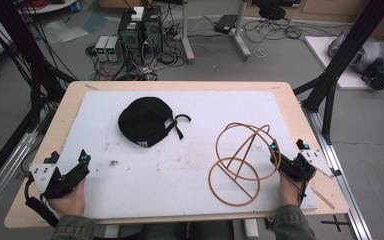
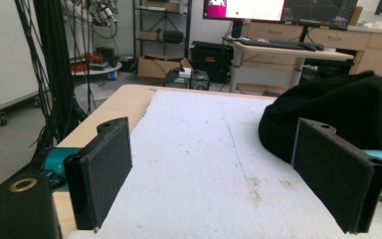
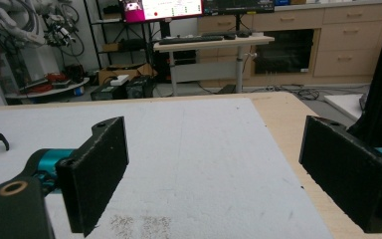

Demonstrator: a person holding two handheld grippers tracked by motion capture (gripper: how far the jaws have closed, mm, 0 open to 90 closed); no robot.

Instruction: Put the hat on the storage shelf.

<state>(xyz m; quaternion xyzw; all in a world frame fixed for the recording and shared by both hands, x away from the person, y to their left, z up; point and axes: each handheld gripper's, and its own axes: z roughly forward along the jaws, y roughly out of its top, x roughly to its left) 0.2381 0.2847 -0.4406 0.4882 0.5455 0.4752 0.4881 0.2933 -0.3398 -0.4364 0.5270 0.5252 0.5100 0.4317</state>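
Two grippers rest at the near corners of the surface (image 1: pixel 290 100), both with jaws spread wide and nothing between the pads. The left gripper (image 1: pixel 82 162) sits at the near left, held by a hand (image 1: pixel 70 200), and its own view looks along the white foam mat (image 2: pixel 199 149) toward the black cap (image 2: pixel 338 109), which lies well ahead and to the right of its jaws. The right gripper (image 1: pixel 286 152) sits at the near right, just beside the wire stand (image 1: pixel 242 162), a frame of thin orange-brown hoops standing on the mat; whether the nearer jaw touches the hoop cannot be told. From above, the cap (image 1: pixel 145 121) lies at mid-left of the mat, its strap curled toward the stand, the two well apart. The likely work is setting the cap on the stand, and it has not begun. The risks from here: the light frame could tip or slide if the right gripper nudges a hoop, and the soft cap could fold or slip out if it is pinched by a loose edge or by the strap alone.
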